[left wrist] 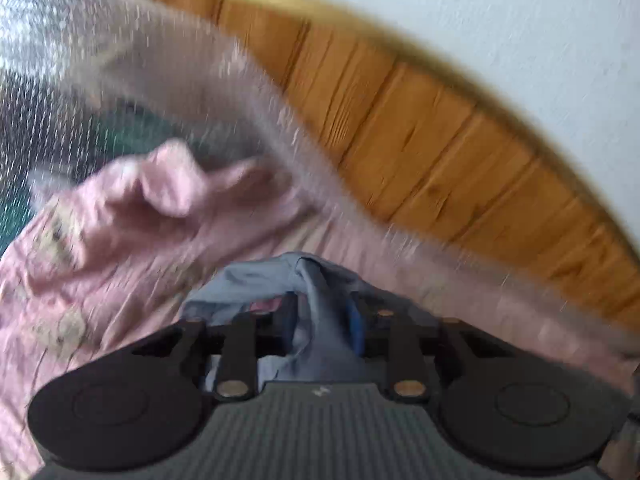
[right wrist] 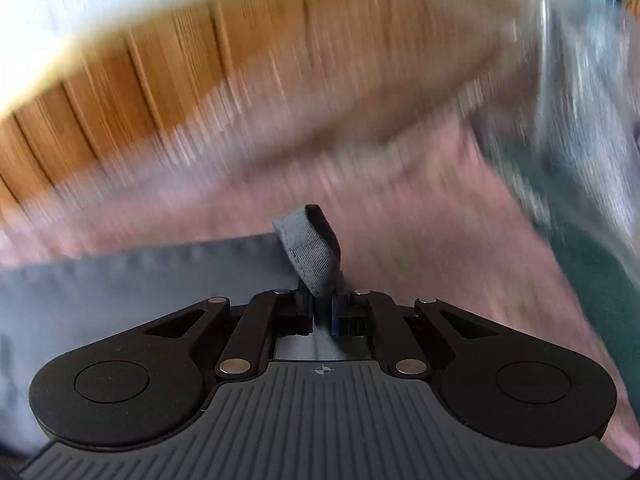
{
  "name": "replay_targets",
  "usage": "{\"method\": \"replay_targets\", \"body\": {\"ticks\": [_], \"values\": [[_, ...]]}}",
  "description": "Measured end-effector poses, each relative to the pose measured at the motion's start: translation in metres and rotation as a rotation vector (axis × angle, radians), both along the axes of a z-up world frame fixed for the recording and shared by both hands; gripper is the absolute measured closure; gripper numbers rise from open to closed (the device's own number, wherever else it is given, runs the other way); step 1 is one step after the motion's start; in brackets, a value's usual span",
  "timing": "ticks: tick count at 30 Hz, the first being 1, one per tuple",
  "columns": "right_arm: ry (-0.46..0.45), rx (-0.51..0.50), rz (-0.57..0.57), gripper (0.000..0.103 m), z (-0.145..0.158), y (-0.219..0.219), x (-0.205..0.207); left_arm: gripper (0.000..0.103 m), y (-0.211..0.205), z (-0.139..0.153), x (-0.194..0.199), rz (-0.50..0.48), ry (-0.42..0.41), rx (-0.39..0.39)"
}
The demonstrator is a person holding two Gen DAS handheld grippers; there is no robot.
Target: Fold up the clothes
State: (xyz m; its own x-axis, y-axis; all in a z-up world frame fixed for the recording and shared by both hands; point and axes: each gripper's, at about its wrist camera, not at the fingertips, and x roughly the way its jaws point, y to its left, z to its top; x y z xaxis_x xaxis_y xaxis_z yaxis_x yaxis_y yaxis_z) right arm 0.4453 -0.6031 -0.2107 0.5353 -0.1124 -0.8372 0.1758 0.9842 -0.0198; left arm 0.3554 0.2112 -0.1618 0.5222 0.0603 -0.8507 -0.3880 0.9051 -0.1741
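Note:
A blue-grey garment (right wrist: pixel 132 280) lies on a pink bed sheet (left wrist: pixel 120 248). In the right wrist view my right gripper (right wrist: pixel 322 312) is shut on its edge. A folded hem (right wrist: pixel 314 256) stands up just beyond the fingertips, and the flat cloth spreads to the left. In the left wrist view my left gripper (left wrist: pixel 322 316) has its jaws apart. A bunched fold of the same blue-grey garment (left wrist: pixel 316 288) lies loosely between them and drapes back over the gripper body. Both views are blurred.
A wooden headboard (left wrist: pixel 440 152) runs along the far side of the bed, under a white wall (left wrist: pixel 480 20). A crumpled pink pillow (left wrist: pixel 168 184) and a pale, shiny textured cover (left wrist: pixel 120 60) lie on the left. Dark green cloth (right wrist: pixel 592 272) shows at the right.

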Motion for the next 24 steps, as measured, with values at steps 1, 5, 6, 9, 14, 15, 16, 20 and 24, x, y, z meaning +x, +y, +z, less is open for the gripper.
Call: {"method": "replay_targets", "body": {"ticks": [1, 5, 6, 9, 14, 15, 16, 20, 24], "values": [[0.089, -0.033, -0.002, 0.085, -0.019, -0.002, -0.005, 0.073, -0.006, -0.007, -0.010, 0.003, 0.047, 0.055], [0.023, -0.080, -0.093, 0.046, 0.007, -0.033, -0.066, 0.018, -0.010, 0.013, -0.112, 0.109, -0.064, -0.018], [-0.027, -0.088, -0.116, 0.039, 0.025, -0.040, -0.088, 0.012, -0.012, 0.016, -0.141, 0.152, -0.081, -0.064], [-0.184, -0.112, -0.170, 0.009, 0.076, -0.057, -0.151, 0.012, -0.025, 0.017, -0.217, 0.243, -0.043, -0.146], [-0.194, -0.069, -0.282, 0.010, 0.106, -0.085, -0.217, 0.010, -0.045, -0.007, -0.288, 0.362, 0.029, -0.270], [-0.179, -0.043, -0.316, 0.012, 0.106, -0.087, -0.226, 0.010, -0.045, -0.014, -0.291, 0.391, 0.024, -0.302], [-0.172, -0.008, -0.353, 0.013, 0.105, -0.087, -0.238, 0.009, -0.043, -0.022, -0.289, 0.422, 0.012, -0.334], [-0.197, 0.134, -0.447, 0.015, 0.118, -0.064, -0.292, 0.094, -0.023, -0.038, -0.276, 0.465, -0.118, -0.476], [-0.209, 0.074, -0.385, 0.014, 0.138, -0.027, -0.351, 0.097, -0.015, 0.026, -0.291, 0.271, -0.468, -0.375]]}}
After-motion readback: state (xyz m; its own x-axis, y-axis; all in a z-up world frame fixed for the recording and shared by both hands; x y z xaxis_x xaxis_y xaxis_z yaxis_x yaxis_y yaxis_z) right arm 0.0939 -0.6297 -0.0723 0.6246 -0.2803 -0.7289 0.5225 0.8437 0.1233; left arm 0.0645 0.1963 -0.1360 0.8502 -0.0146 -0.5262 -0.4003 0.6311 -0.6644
